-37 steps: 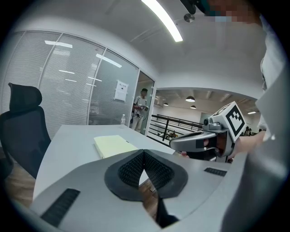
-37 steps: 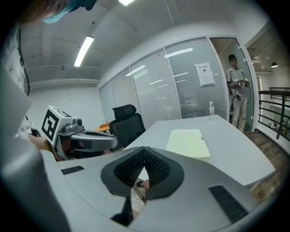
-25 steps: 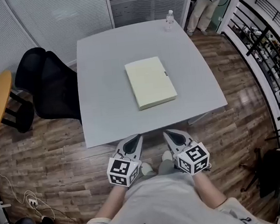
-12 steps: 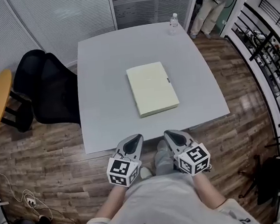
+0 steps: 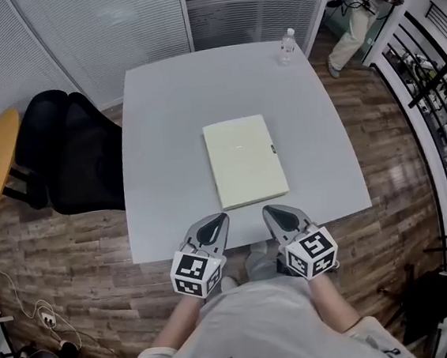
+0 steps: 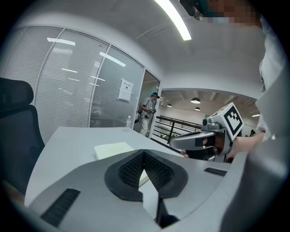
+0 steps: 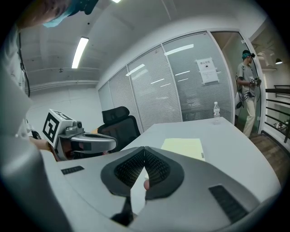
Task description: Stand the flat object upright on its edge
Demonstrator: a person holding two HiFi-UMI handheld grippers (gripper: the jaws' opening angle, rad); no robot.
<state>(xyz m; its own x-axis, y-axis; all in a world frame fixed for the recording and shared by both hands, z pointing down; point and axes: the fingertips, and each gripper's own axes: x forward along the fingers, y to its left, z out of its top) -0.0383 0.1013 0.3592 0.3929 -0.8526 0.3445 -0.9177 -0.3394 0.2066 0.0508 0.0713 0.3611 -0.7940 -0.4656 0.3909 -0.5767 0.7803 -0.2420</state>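
The flat object point(image 5: 245, 161), a pale yellow pad, lies flat near the middle of the grey desk point(image 5: 164, 141), with its long side pointing away from the person. Nothing touches it.

The left gripper point(image 5: 211, 231) and the right gripper point(image 5: 283, 219) are held side by side at the near edge of the desk, close to the person's body and apart from the pad. In each gripper view the two jaws meet at their tips with nothing between them, so both are closed and empty. This looks like a waiting position, and the task seems not yet begun.

Because the pad is thin and rests with its whole face on the desk, the jaws probably cannot simply take it from above. One edge must first be raised, and for this the jaws must open. The desk looks smooth, so the pad may slide away when it is pushed. Once upright on a narrow edge, it may also tip over easily. A second gripper can steady it.

A small bottle point(image 5: 287, 47) stands at the far corner, well apart from the pad, so it should not disturb the work.
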